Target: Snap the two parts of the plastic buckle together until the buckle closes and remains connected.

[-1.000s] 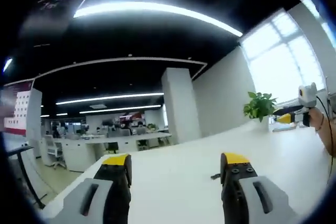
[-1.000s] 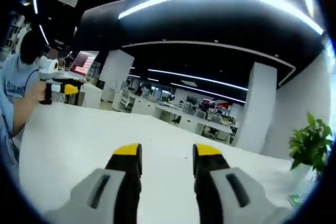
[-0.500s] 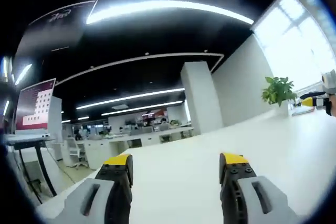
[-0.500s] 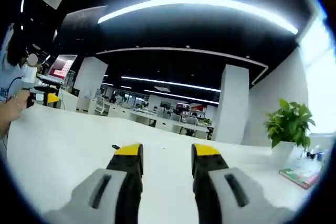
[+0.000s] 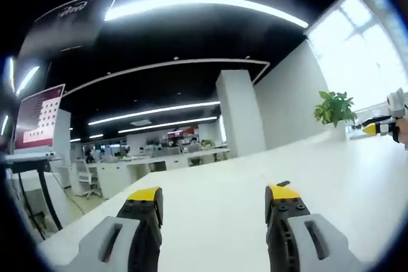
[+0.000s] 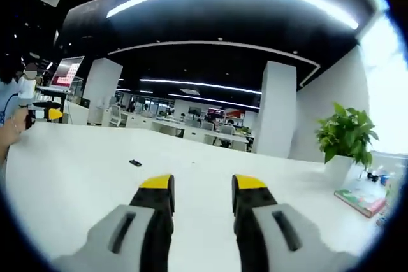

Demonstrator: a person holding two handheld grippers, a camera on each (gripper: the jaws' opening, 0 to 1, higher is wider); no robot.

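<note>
A wide white bench [image 6: 76, 176] offers ample room; its far edge drops away. Both hand-held grippers, left [image 5: 213, 199] and right [image 6: 196, 186], hang open and empty. A small dark buckle part [image 6: 135, 163] lies well ahead, easily nudged or knocked during a hasty approach.

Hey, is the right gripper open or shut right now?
Open. The right gripper shows bare white table between its yellow-tipped jaws, nothing held.
</note>
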